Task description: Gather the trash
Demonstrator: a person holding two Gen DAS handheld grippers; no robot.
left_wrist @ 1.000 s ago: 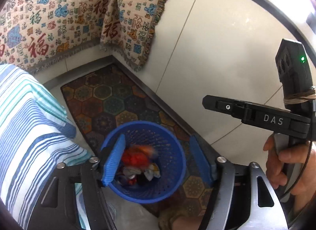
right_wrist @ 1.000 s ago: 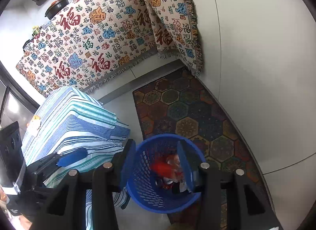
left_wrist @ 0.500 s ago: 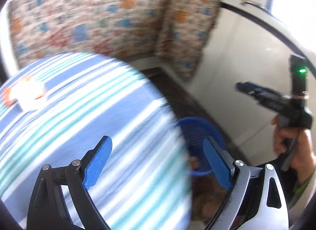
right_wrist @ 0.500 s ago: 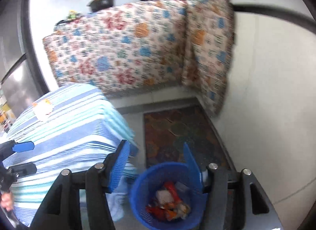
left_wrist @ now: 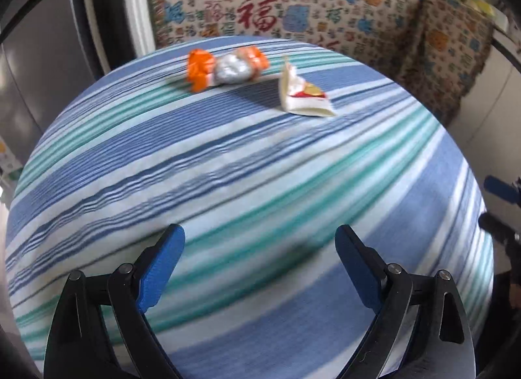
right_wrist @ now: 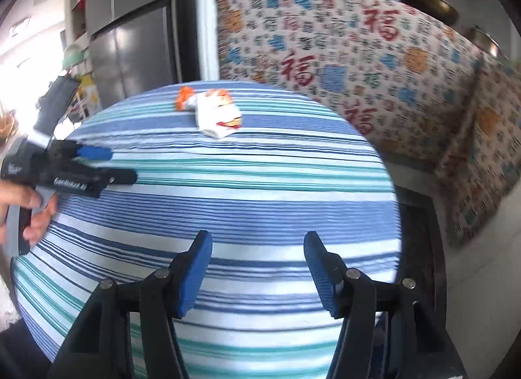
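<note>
Both tools empty, swung from bin to table.
Left tool (left_wrist: 260,248) gapes wide and right tool (right_wrist: 257,258) about half open, neither holding anything; the blue bin seen a moment ago is gone from view. Remaining trash: orange-silver wrapper (left_wrist: 226,68) at twelve o'clock, white packet (left_wrist: 304,95) at one.

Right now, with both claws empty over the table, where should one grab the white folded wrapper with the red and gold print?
Take the white folded wrapper by its raised upper fold, coming from the near side, fingers either side of that peak. It stands tented off the striped blue tablecloth, so the flat bottom edge probably offers little to pinch. The orange and silver crumpled wrapper lies apart to its left.
</note>
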